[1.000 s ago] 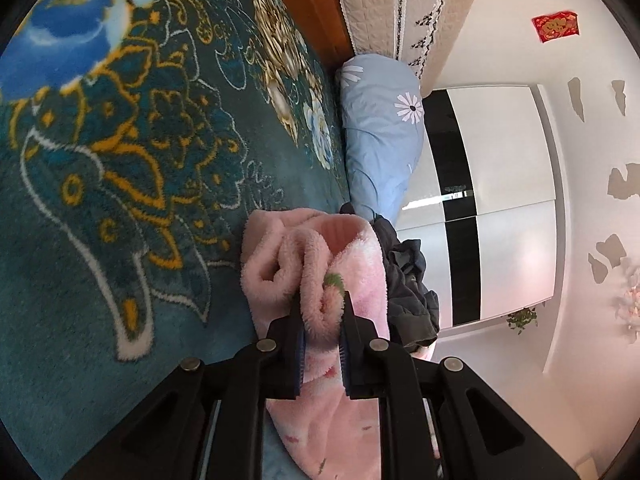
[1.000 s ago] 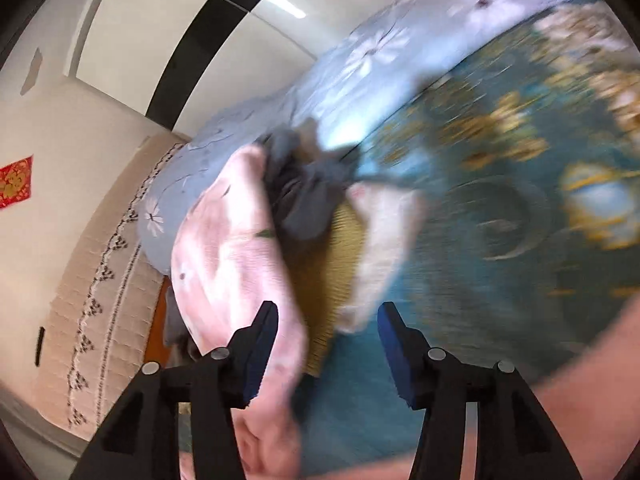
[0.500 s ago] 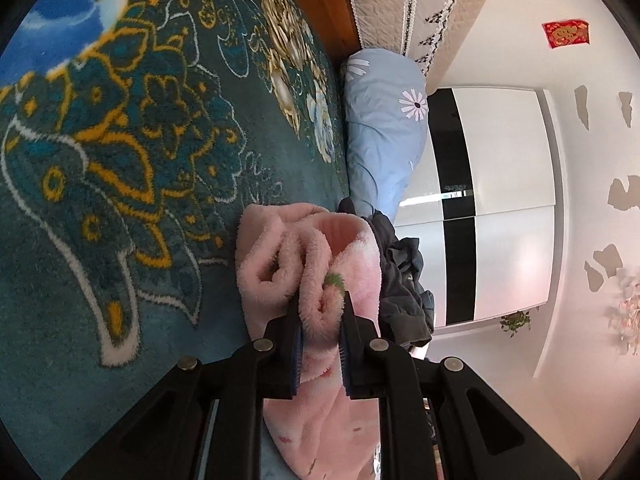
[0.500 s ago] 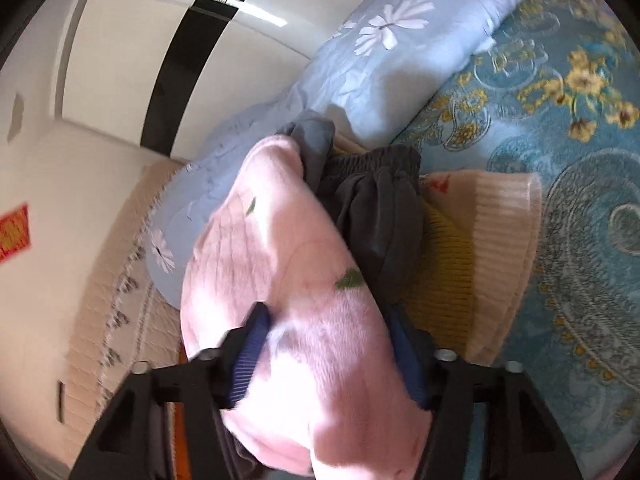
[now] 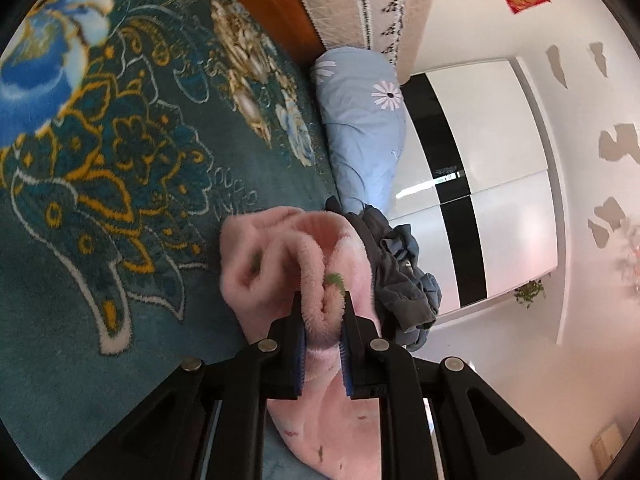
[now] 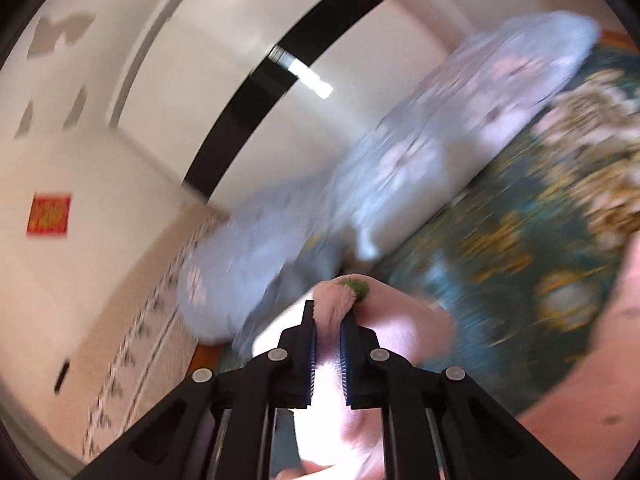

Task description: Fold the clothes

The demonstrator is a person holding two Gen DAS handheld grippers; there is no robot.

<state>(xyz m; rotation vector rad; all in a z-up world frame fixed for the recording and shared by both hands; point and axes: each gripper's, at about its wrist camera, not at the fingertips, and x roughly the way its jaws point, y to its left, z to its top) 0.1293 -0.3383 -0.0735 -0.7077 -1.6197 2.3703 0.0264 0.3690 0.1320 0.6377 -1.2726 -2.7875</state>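
Observation:
A fluffy pink garment (image 5: 272,256) with small green prints lies bunched on the patterned teal blanket (image 5: 120,160). My left gripper (image 5: 322,300) is shut on a thick fold of it. Just right of that fold a dark grey garment (image 5: 400,276) is crumpled against the pink one. In the blurred right wrist view, my right gripper (image 6: 330,308) has its jaws closing, and both pads press on a raised fold of the pink garment (image 6: 400,320), held up above the blanket (image 6: 520,240).
A light blue flowered pillow (image 5: 360,132) lies along the blanket's far edge, before a white wardrobe (image 5: 480,160) with a black stripe. A quilted headboard (image 5: 340,0) and a wooden rail stand at the top. A blurred pink shape (image 6: 600,360) fills the right wrist view's lower right.
The right gripper went from open beside the clothes pile to clamped on a pink fold and swung upward, blurring its view. The left gripper kept its grip and rolled slightly.

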